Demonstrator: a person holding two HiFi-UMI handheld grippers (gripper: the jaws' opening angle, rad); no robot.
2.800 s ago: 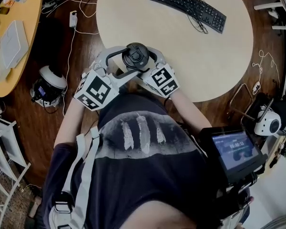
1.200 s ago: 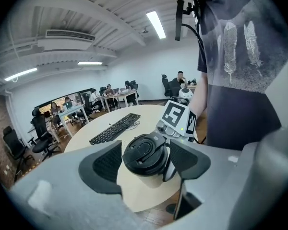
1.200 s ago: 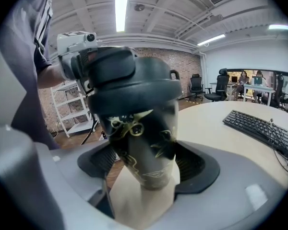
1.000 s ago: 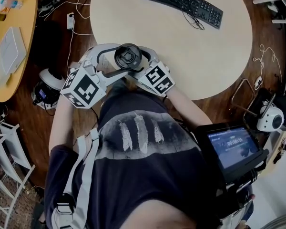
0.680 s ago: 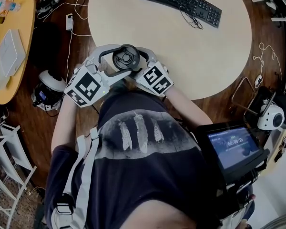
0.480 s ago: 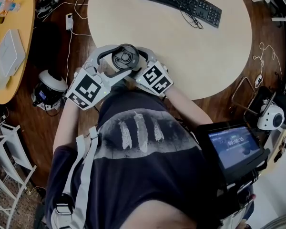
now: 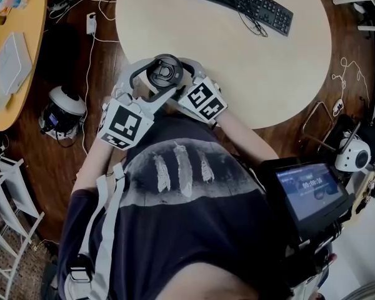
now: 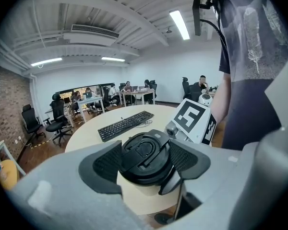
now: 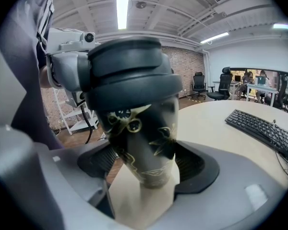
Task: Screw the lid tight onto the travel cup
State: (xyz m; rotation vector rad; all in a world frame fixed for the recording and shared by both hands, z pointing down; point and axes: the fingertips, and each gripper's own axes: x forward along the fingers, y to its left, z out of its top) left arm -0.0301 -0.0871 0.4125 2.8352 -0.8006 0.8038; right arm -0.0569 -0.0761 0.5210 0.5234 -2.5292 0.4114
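Note:
The travel cup (image 9: 145,138) is dark with gold drawings, and a black lid (image 8: 143,153) sits on top of it. In the head view the cup's lid (image 7: 165,72) shows just off the near edge of the round table (image 7: 262,67), close to the person's chest. My left gripper (image 8: 145,161) comes in from the left, both ribbed pads pressed on the lid's rim. My right gripper (image 9: 143,166) is shut on the cup's body below the lid, which tilts a little in its view. The cup's base is hidden.
A black keyboard (image 7: 239,5) with its cable lies at the table's far side. A yellow table (image 7: 15,74) stands at the left, and a white device (image 7: 62,109) and cables (image 7: 100,24) lie on the wood floor. A lit screen (image 7: 311,191) hangs at the person's right hip.
The left gripper has rolled about the lid, its marker cube swinging down and right toward the person's body. The right gripper and the cup have stayed in place.

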